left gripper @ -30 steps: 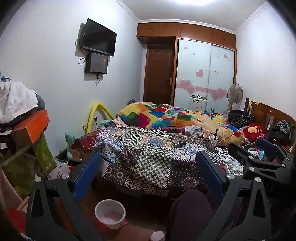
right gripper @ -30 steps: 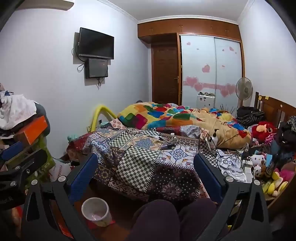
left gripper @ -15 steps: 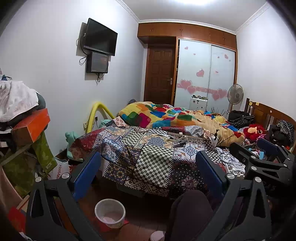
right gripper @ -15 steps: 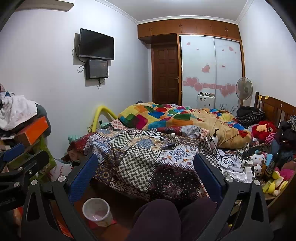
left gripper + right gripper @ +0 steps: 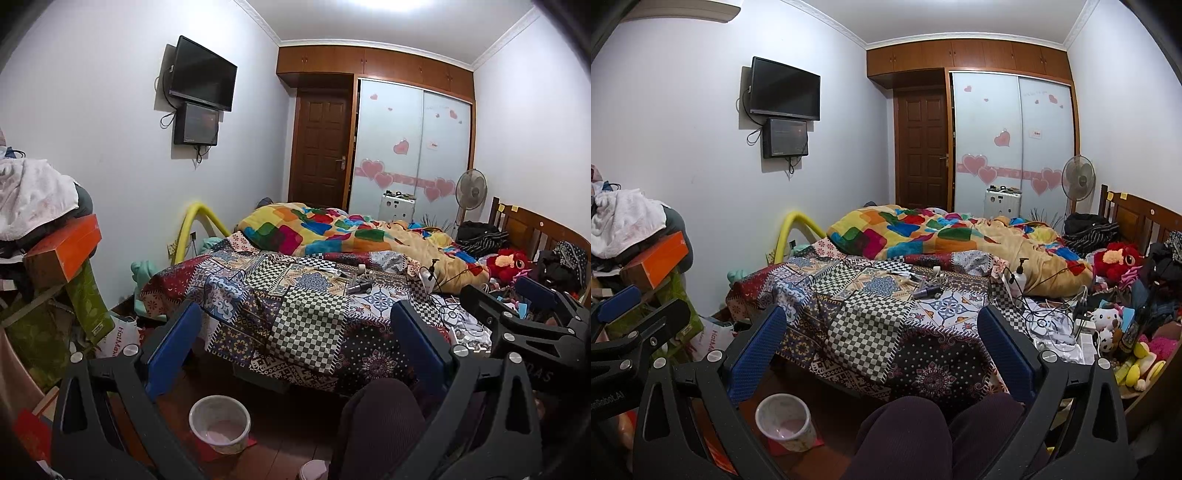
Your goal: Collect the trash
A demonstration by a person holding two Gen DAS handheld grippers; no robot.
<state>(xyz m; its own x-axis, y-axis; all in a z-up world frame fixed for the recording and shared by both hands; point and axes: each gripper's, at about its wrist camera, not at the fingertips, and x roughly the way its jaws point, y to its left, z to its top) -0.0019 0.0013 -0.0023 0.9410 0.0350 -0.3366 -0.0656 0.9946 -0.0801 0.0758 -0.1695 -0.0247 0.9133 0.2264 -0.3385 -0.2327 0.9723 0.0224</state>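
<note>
A small white waste bin point(image 5: 219, 424) stands on the wooden floor at the foot of the bed; it also shows in the right wrist view point(image 5: 785, 421). Small loose items point(image 5: 356, 281) lie on the patchwork bedspread point(image 5: 295, 314), also seen from the right wrist point(image 5: 925, 286). My left gripper point(image 5: 295, 339) is open and empty, held above the floor facing the bed. My right gripper point(image 5: 882, 339) is open and empty, beside it to the right. Each gripper shows at the edge of the other's view.
A pile of clothes and an orange box point(image 5: 61, 251) stands at the left. A colourful duvet point(image 5: 332, 232) covers the far bed. Cables, a pump bottle point(image 5: 1019, 273) and stuffed toys point(image 5: 1115, 258) crowd the right side. My knees point(image 5: 923, 435) are below.
Both grippers have drifted very slightly; the view is almost the same. Both stay open.
</note>
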